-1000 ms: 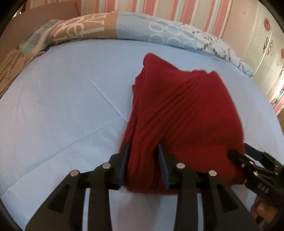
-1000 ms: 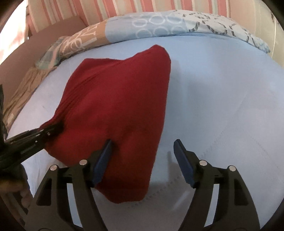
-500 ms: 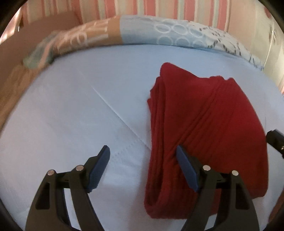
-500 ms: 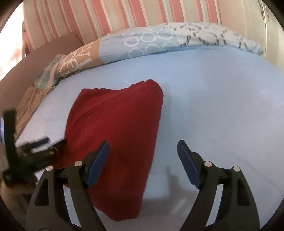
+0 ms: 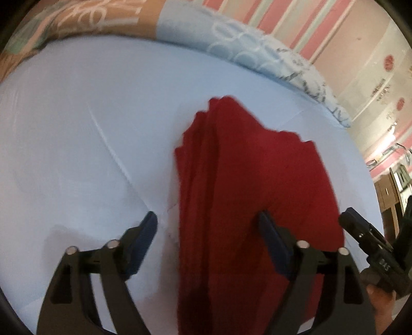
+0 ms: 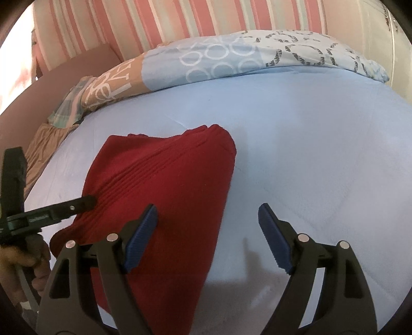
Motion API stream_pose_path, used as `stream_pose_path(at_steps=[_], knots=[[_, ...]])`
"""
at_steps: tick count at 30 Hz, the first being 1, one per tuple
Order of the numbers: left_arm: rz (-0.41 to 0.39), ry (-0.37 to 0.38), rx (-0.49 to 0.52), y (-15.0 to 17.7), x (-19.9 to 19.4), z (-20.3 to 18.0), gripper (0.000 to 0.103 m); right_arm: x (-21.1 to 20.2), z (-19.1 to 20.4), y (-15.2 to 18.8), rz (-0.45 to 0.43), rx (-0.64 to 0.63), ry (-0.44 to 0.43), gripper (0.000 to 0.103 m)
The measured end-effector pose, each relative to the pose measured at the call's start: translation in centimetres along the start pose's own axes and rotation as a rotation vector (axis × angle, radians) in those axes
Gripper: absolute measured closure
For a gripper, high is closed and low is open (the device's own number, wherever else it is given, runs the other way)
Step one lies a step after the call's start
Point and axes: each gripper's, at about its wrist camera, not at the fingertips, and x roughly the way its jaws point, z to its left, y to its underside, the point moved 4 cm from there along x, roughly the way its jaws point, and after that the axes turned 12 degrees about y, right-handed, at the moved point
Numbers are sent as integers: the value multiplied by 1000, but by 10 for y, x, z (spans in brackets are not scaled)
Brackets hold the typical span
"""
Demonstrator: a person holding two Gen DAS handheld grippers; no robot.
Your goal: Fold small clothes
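Observation:
A folded dark red knit garment (image 5: 247, 195) lies on the light blue bed sheet (image 5: 77, 134); it also shows in the right wrist view (image 6: 164, 195). My left gripper (image 5: 207, 226) is open and empty, its jaws standing over the garment's near left edge. My right gripper (image 6: 208, 219) is open and empty, over the garment's near right edge. The right gripper appears at the right edge of the left wrist view (image 5: 365, 239). The left gripper's fingertip (image 6: 85, 202) shows at the garment's left side in the right wrist view.
A patterned blue and tan duvet (image 6: 231, 56) is bunched along the far edge of the bed, below a pink striped wall (image 6: 180, 23). A white wardrobe (image 5: 381, 77) stands to the right. The blue sheet (image 6: 322, 154) stretches to the right of the garment.
My left gripper let go of the garment's edge and opened, then pulled back a little. My right gripper stayed open and drew back. The garment now lies flat and folded.

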Motion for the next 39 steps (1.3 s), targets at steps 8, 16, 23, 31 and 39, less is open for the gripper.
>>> stream_pose_path(at_steps=[8, 16, 23, 31, 39], knots=[[-14, 122, -153, 9, -3, 16, 12, 9, -6, 1, 39, 99, -107, 18], [18, 205, -210, 18, 7, 13, 11, 19, 14, 12, 118, 87, -209, 17], [40, 193, -203, 19, 9, 12, 12, 38, 5, 26, 237, 239, -298, 15], [-14, 79, -70, 23, 13, -18, 47, 26, 14, 30, 174, 204, -222, 45], [-51, 44, -54, 30, 1, -25, 62, 17, 20, 24, 113, 226, -202, 53]])
